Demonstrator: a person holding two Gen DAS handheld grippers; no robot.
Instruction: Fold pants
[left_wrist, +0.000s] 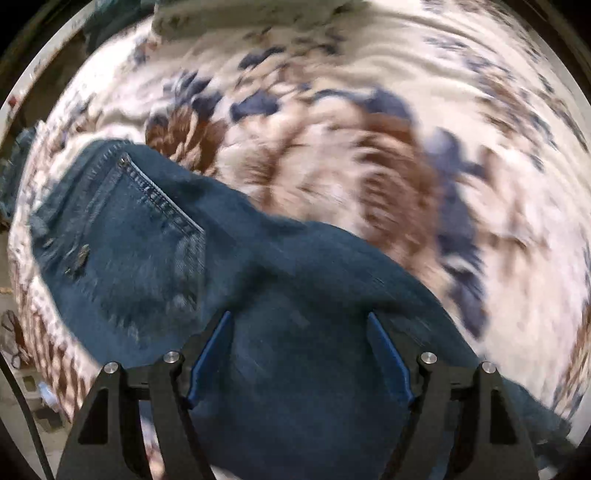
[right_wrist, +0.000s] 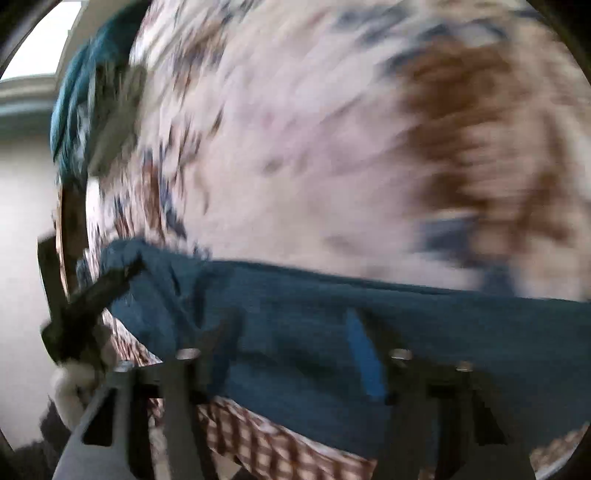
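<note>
Dark blue jeans (left_wrist: 155, 258) lie on a bedspread with a brown and navy floral print (left_wrist: 369, 129); a back pocket with pale stitching shows at the left. My left gripper (left_wrist: 297, 321) points down over the denim, its blue-padded fingers (left_wrist: 218, 343) wide apart and open, with cloth below them. In the blurred right wrist view the jeans (right_wrist: 461, 325) run as a band across the lower frame. My right gripper (right_wrist: 291, 325) hangs over that band, jaws apart, with no cloth pinched. A black, blurred shape (right_wrist: 92, 295) meets the band's left end.
The bedspread (right_wrist: 295, 147) fills most of both views. A checked brown and white cloth (right_wrist: 258, 443) lies under the jeans' near edge. Teal fabric (right_wrist: 74, 103) is bunched at the bed's far left. Floor and a dark cable (left_wrist: 26, 417) show past the bed's left edge.
</note>
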